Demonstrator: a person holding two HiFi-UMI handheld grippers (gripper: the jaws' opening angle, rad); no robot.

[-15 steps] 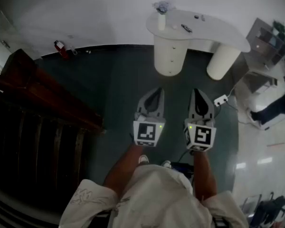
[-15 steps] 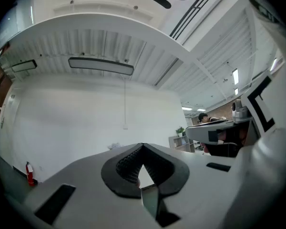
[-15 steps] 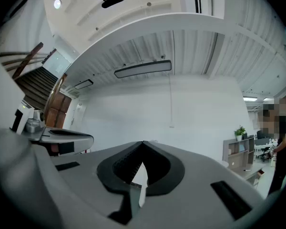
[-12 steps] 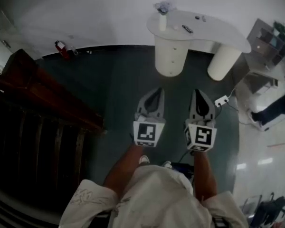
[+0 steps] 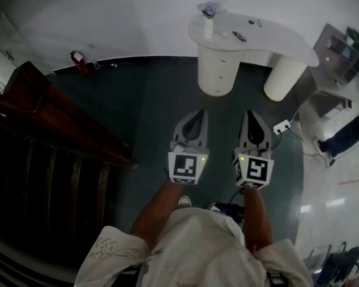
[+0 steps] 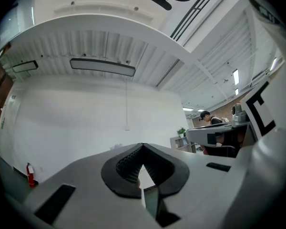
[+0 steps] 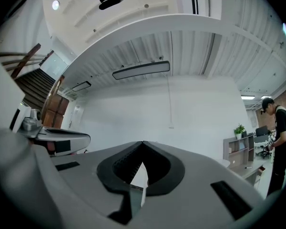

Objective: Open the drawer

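Left tool (image 5: 197,113) and right tool (image 5: 252,115) both closed, empty, well short of the drawer (image 5: 220,61) in the white pedestal (image 5: 214,84) at twelve o'clock. Risk: power strip (image 5: 280,126) at two o'clock could trip the approach.

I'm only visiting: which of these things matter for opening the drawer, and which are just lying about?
For the job:
left gripper and right gripper, both shut and empty
desk
pedestal with knobs, probably the drawers

Lying about:
fire extinguisher
power strip
stairs
shelf
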